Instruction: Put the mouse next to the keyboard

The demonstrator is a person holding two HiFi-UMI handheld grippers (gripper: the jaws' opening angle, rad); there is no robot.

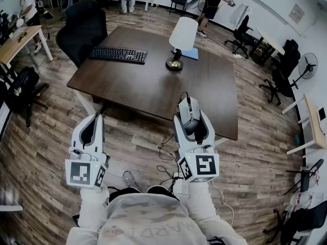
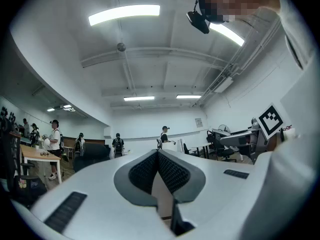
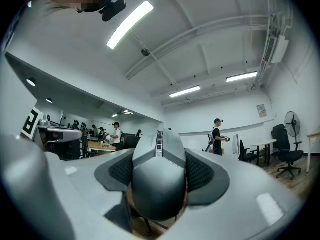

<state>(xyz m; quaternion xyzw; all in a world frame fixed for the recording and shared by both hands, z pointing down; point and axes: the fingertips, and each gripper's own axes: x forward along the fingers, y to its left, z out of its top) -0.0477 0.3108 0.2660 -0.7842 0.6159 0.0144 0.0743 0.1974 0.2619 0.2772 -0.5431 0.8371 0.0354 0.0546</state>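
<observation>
Head view: mouse (image 1: 188, 110) held short of the table (image 1: 143, 86), keyboard (image 1: 118, 54) at its far left.
The right gripper (image 1: 192, 122) was clamped on the grey mouse, pads pressing both its flanks, just before the table's near edge. The left gripper (image 1: 94, 120) was closed on nothing. To do this step well, I judged, the mouse should travel level, stay left of the lamp (image 1: 181, 40), and be set down flat just beside the keyboard before the grip is let go.

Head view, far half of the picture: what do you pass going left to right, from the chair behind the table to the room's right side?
black office chair → keyboard → table lamp → standing fan
</observation>
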